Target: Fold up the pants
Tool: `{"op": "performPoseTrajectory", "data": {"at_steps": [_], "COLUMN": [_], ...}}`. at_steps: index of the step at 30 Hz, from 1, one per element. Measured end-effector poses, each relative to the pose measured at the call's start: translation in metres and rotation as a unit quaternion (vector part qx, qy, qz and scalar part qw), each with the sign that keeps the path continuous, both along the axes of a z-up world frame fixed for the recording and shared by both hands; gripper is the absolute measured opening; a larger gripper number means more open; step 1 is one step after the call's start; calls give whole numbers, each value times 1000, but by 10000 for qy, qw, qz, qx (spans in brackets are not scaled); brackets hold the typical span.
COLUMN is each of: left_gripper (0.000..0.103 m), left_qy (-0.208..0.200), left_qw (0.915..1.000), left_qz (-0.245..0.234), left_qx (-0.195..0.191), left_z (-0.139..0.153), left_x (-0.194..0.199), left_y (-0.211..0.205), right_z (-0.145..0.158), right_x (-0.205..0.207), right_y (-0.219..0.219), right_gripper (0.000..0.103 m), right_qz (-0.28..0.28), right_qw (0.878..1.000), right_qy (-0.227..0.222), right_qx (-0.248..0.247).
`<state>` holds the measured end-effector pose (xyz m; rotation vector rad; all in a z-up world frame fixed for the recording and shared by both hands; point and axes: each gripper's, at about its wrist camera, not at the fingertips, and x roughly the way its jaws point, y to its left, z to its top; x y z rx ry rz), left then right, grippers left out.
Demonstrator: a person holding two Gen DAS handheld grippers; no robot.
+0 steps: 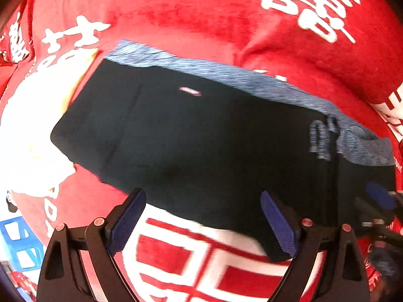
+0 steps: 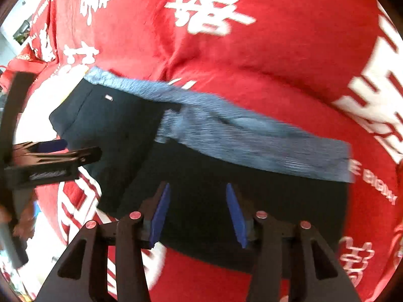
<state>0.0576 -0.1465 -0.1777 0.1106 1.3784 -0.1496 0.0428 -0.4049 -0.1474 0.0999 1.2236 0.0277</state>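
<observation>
Left wrist view: the dark pants point(image 1: 191, 136) lie folded into a broad block on a red cloth with white characters point(image 1: 201, 17), their blue-grey waistband point(image 1: 226, 75) running along the far edge from upper left down to the right. A small pale label point(image 1: 190, 91) sits on the dark fabric near the far left part. The left hand-held gripper point(image 1: 202, 216) hangs over the near edge of the pants with its blue-padded fingers point(image 1: 128, 221) spread wide and nothing between them. At the far right edge of this view, part of the other tool shows blurred.

In the right wrist view the pants point(image 2: 201, 188) again lie on the red cloth point(image 2: 289, 50), waistband point(image 2: 252, 136) on the far side. The left hand-held gripper point(image 2: 55, 151) comes in from the left, seen side-on at the left end of the pants. The right hand-held gripper point(image 2: 197, 214) is over the near middle of the pants, its fingers point(image 2: 160, 214) parted, gripping nothing.
</observation>
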Motion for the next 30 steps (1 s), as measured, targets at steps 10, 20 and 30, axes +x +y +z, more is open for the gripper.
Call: {"op": "performPoseTrajectory", "data": {"at_steps": [10,20,30], "left_gripper": [93,93,93], "left_qy": [-44,-6,49], "left_qw": [9988,9956,9688], "left_qz": [438,740,1450], "left_qx": [-217,-568,-2011], "left_z": [3,-4,-19], "left_x": [19,29,25], "left_y": [72,102,149], "right_z": [-12,-22,-23], "right_x": [1,3,9], "right_y": [86,96,92], "right_gripper": [56,61,62], "right_qz": [350,306,253], "right_qw": [9955,9909,9912], "right_qy": [367,616,645], "right_qx": [-797,-1161,-1125]}}
